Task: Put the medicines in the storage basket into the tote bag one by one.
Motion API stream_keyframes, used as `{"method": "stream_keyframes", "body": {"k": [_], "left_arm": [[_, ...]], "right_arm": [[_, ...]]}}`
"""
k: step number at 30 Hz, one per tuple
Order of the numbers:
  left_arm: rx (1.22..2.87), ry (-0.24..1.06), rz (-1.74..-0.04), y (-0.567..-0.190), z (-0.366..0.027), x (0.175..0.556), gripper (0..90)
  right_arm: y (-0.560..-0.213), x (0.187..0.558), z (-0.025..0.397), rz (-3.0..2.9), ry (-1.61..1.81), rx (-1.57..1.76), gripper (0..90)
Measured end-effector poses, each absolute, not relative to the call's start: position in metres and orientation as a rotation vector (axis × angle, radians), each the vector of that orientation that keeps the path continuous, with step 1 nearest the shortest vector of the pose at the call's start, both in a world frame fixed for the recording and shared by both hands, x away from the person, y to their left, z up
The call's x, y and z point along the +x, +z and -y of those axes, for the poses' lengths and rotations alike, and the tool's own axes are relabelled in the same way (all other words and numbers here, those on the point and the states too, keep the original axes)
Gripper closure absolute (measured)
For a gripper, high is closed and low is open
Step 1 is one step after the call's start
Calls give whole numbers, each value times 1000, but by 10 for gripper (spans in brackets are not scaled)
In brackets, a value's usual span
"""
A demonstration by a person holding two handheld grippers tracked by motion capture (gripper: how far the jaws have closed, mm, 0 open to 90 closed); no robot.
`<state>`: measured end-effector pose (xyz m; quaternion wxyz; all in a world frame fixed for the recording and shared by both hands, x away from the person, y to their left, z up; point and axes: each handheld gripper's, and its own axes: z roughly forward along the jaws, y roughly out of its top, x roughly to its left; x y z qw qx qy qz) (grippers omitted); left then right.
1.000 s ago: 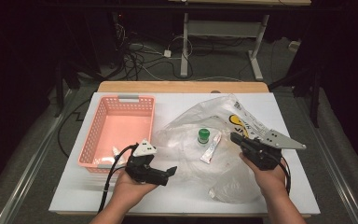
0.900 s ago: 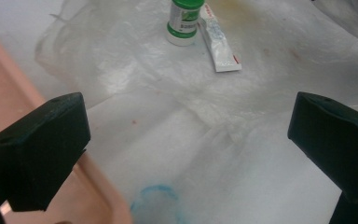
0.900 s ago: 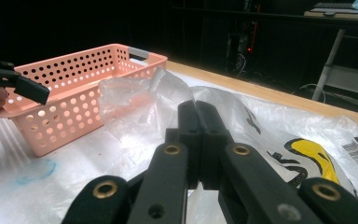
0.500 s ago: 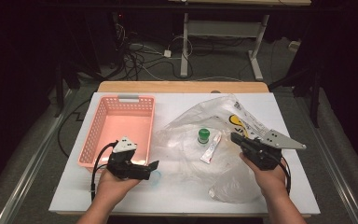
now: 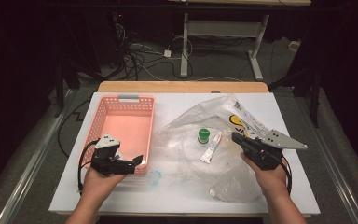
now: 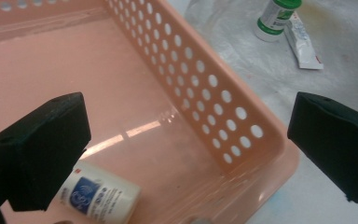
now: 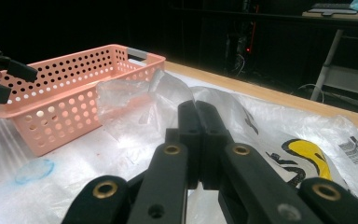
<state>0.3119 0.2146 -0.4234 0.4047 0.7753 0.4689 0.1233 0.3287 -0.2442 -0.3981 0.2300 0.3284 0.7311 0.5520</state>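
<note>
A pink perforated basket stands at the left of the white table. My left gripper hovers over its near right corner, jaws wide open and empty. Just below the left jaw, a small white bottle with a blue label lies on the basket floor. A crumpled clear plastic bag spreads over the middle and right. A green-capped bottle and a white tube lie on it. My right gripper is over the bag's right part, jaws pressed together with nothing seen between them.
The bag carries a yellow and black print at its right side. A faint blue ring mark sits on the table in front of the basket. A wooden strip runs along the far table edge, with cables and desk legs beyond.
My left gripper has moved left from the bag's edge to over the basket's near right corner. The right gripper has stayed where it was.
</note>
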Motion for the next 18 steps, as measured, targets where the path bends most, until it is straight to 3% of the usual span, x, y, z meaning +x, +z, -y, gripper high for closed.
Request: {"method": "stream_keyframes", "body": {"k": [18], "left_arm": [[1918,350,-1297,-426,-253,313,0]], "right_arm": [[-399,329,245,-2013,1518,909,900]]}}
